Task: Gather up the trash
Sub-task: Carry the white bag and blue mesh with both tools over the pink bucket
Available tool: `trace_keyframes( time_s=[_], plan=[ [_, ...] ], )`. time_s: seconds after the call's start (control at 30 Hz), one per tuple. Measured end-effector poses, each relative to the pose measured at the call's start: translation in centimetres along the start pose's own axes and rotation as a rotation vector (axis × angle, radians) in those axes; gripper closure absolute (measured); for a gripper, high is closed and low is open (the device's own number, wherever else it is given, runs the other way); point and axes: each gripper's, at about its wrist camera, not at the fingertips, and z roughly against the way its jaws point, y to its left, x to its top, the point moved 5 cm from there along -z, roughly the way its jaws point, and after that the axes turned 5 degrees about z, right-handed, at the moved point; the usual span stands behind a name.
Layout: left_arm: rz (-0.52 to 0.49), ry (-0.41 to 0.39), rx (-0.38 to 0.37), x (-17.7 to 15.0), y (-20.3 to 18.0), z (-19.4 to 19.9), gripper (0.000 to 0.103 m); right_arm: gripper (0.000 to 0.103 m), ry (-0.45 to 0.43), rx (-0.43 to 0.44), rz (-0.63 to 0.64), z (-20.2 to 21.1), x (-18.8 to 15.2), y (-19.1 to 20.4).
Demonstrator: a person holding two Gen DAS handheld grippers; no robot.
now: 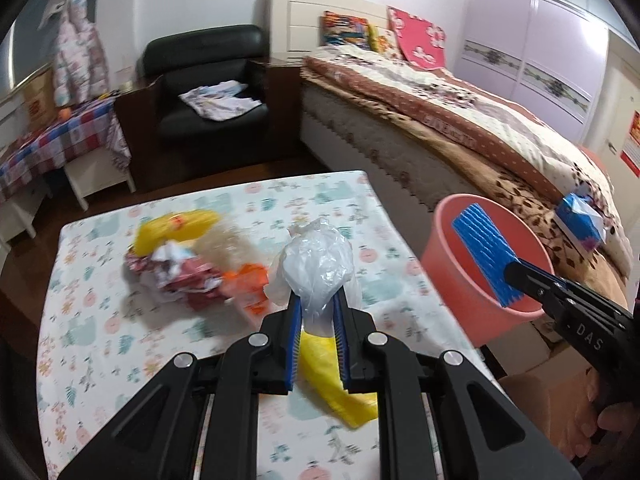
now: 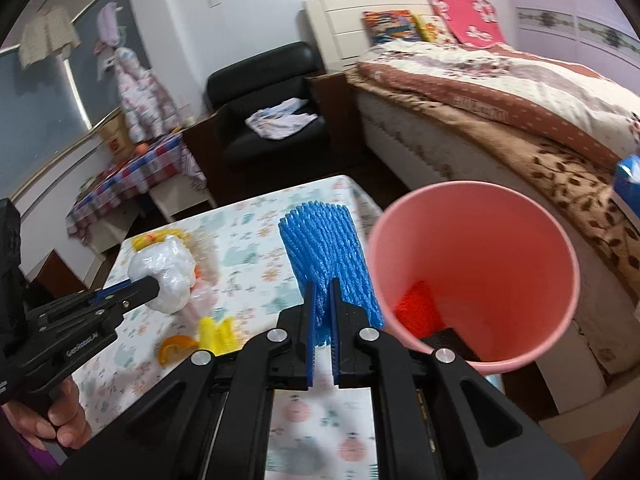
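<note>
Two loads are in hand: the left gripper (image 1: 318, 312) has its jaws pinched on a clear plastic bag (image 1: 316, 264), lower centre; the right gripper (image 2: 322, 300) is clamped tight on blue foam netting (image 2: 320, 248). Carry each fully over the pink bin (image 2: 472, 272), centre right beside the surface (image 2: 248, 216), before releasing.
</note>
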Motion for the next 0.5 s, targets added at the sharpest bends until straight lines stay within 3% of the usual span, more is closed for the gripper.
trace_keyframes(
  time_s=[0.5],
  plan=[
    [-0.136, 0.022, -0.104, 0.9, -9.0, -3.0, 0.089, 0.097, -0.009, -0.095, -0.106, 0.8, -1.0, -6.9]
  ],
)
